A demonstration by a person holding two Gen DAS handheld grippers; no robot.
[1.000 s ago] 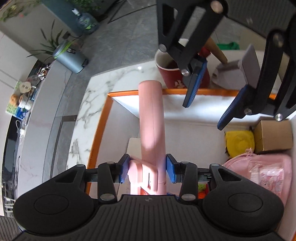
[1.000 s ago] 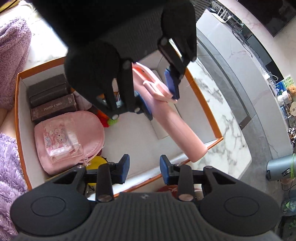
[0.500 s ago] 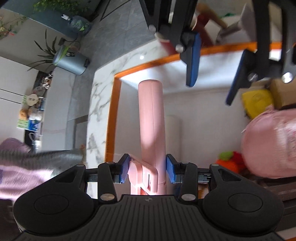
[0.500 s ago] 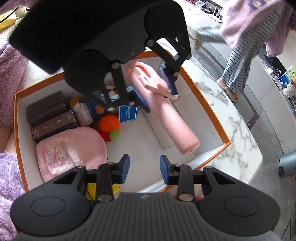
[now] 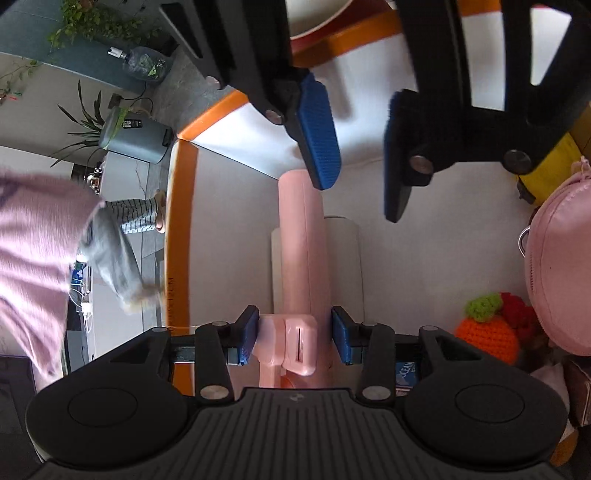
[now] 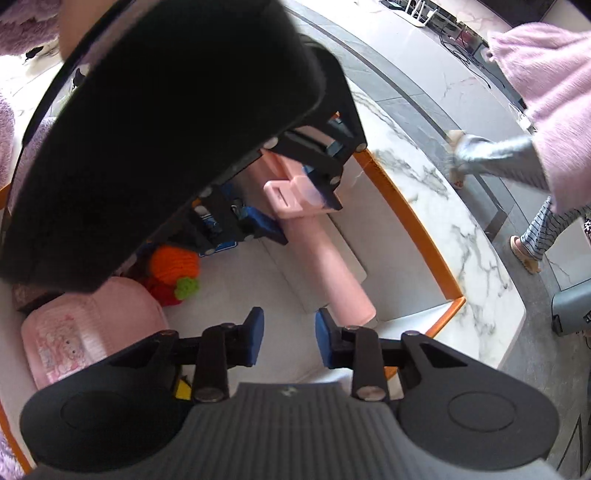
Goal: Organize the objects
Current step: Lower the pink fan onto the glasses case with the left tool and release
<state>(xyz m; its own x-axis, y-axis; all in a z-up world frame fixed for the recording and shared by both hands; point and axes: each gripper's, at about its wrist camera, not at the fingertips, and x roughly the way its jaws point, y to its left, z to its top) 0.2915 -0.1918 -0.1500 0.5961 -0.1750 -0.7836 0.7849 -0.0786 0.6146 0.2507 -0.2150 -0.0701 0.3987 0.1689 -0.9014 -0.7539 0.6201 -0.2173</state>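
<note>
Clamping the clip end of a long pink cylinder (image 5: 301, 258), the left gripper (image 5: 294, 338) has both blue pads pressed against the pink fitting, and the tube runs forward from it, low over the white floor of the orange-rimmed box (image 5: 180, 206). The cylinder lies lengthwise above a flat white slab (image 5: 345, 258) on the box floor; whether it touches that slab cannot be told from either view. Seen from the right wrist camera, the right gripper (image 6: 289, 341) is empty, its jaws standing apart at a moderate gap, hovering just beside the rounded far end of the cylinder (image 6: 332, 273) without touching it. To the side, the box already holds a crocheted orange toy (image 5: 487, 334) with a green tuft, a red knitted piece against it, a pink pouch (image 5: 557, 266) and something yellow (image 5: 546, 158) near the far wall, so a good part of the sorting looks done. My judgement is that the cylinder is in its last stage of placement: it is inside the box walls but not yet let go, so what remains is lowering it to rest, opening the left gripper and pulling clear. Beyond the rim lies the marbled worktop (image 6: 436, 199), a red cup (image 5: 325, 27) stands just outside the far wall, and a person in a pink top (image 6: 546, 74) passes on the floor farther off.
</note>
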